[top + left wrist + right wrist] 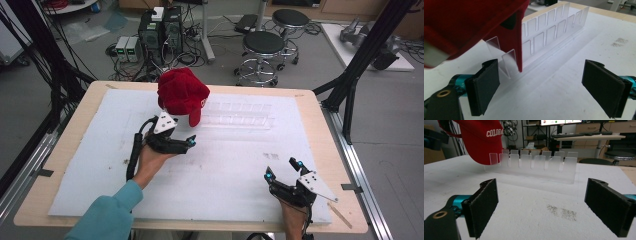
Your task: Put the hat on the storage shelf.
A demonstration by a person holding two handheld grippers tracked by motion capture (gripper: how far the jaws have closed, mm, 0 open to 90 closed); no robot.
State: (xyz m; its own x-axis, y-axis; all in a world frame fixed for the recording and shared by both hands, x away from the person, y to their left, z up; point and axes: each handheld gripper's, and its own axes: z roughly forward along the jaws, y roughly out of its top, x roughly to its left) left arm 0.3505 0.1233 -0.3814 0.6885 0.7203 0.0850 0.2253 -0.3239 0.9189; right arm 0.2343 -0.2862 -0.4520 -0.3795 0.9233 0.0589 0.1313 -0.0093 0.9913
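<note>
Red fabric baseball cap [182, 93], soft, domed crown, curved brim, white lettering "COLOR" legible on the front [494, 133]. It sits on the left end of a clear acrylic slotted rack [239, 115], a long frosted trough with two rows of upright rectangular tabs, lying on a white foam sheet [225, 170] that covers the pale wooden counter [325, 130].

Left gripper [176, 141]: black padded fingers [484, 86] spread wide, holding nothing, just before the cap's brim and the rack's near end.

Right gripper [282, 170]: fingers [482, 206] wide apart, empty, near the counter's front right, well apart from cap and rack. Grey smudges [561, 212] mark the foam.
</note>
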